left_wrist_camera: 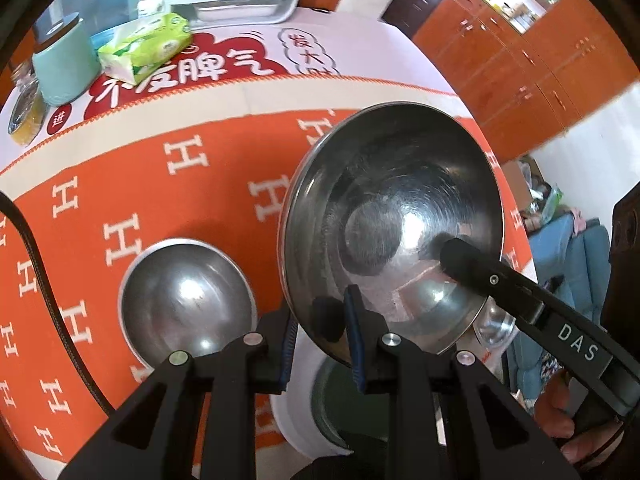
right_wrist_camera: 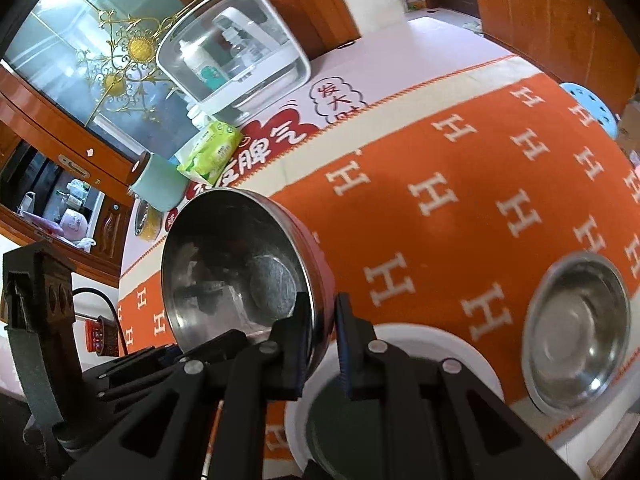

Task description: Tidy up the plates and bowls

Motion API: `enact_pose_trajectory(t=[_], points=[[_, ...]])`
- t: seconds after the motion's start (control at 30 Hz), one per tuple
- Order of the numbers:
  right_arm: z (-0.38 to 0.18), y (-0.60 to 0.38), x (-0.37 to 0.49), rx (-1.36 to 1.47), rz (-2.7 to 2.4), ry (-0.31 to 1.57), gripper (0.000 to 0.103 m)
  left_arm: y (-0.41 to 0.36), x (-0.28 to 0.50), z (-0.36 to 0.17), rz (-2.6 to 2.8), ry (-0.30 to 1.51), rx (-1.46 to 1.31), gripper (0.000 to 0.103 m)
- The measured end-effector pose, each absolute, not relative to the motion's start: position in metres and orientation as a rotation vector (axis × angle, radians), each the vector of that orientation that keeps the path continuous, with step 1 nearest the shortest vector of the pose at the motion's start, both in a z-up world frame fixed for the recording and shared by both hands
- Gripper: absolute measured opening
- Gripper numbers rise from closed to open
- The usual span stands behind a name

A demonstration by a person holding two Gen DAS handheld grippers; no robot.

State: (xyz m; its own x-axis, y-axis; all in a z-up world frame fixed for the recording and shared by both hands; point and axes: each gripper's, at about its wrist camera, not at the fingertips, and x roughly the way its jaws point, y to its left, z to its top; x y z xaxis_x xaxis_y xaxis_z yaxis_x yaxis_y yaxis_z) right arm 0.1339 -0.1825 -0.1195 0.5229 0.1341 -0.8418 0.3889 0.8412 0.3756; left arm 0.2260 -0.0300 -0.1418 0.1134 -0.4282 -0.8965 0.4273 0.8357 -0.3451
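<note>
A large steel bowl with a red outer wall hangs tilted above the table, gripped at two places on its rim. My left gripper is shut on the near rim. My right gripper is shut on the rim at the other side; in the left wrist view one of its fingers lies inside the bowl. A smaller steel bowl sits upright on the orange cloth. Under the lifted bowl lies a white plate with a dark green centre.
The orange cloth with white H letters covers the table. At its far end stand a green tissue pack, a mint canister, a glass jar and a white lidded rack. A black cable crosses the left edge.
</note>
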Motion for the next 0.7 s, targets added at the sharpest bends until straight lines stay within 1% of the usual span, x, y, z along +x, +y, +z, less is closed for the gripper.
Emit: enact_pose_trajectory(t=[0.4,0.7], points=[[-0.114,-0.213,0.062,0.582,-0.219,1.034,0.011,-0.071,0.161,-0.133,-0.719,1.335,0.070,0.021],[-0.116,-0.249,0.027,0.591,-0.248,1.065,0.011,-0.114,0.128,-0.137,-0.755,1.370,0.087,0.021]])
